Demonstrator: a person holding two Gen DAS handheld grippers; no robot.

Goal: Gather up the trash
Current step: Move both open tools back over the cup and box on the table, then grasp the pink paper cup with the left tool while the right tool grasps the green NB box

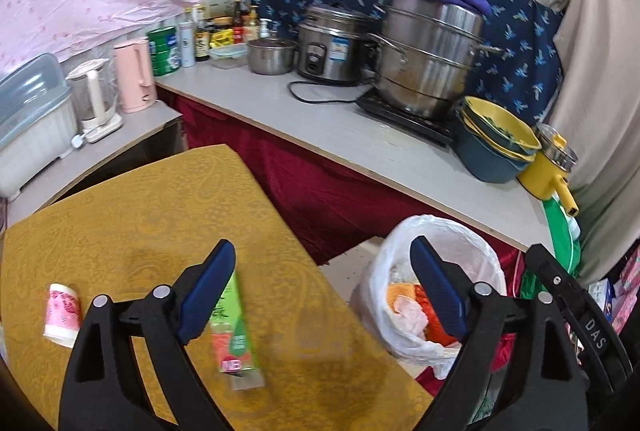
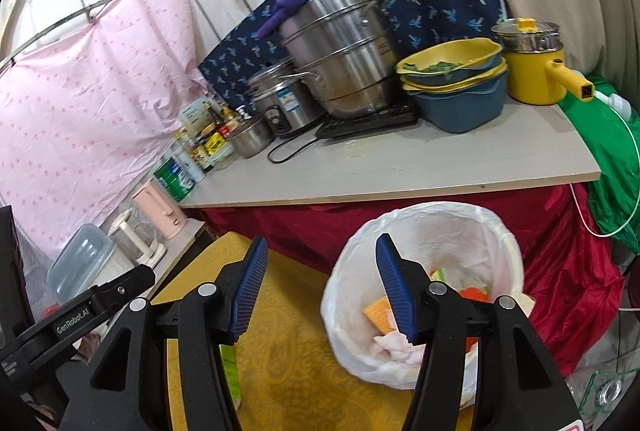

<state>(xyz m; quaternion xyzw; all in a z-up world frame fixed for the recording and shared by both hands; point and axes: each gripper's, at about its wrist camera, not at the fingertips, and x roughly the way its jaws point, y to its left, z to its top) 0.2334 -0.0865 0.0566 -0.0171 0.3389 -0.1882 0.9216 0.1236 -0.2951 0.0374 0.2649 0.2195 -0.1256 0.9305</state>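
A green and orange carton (image 1: 236,331) lies on the yellow table (image 1: 132,215), and a small white and pink cup (image 1: 62,313) lies on its side at the table's left. My left gripper (image 1: 322,295) is open and empty above the table's right edge, the carton beside its left finger. A trash bin with a white bag (image 1: 432,291) stands right of the table with trash inside. My right gripper (image 2: 320,285) is open and empty over the gap between the table (image 2: 288,343) and the bin (image 2: 428,291). A green sliver of the carton (image 2: 232,371) shows behind its left finger.
A grey counter (image 1: 328,127) with a red skirt runs behind, with steel pots (image 1: 428,55), a rice cooker (image 1: 332,47), stacked bowls (image 1: 496,143), a yellow pot (image 1: 548,167), bottles and a green tin (image 1: 164,51). Kettles (image 1: 134,75) and a plastic box (image 1: 32,119) stand on a side shelf.
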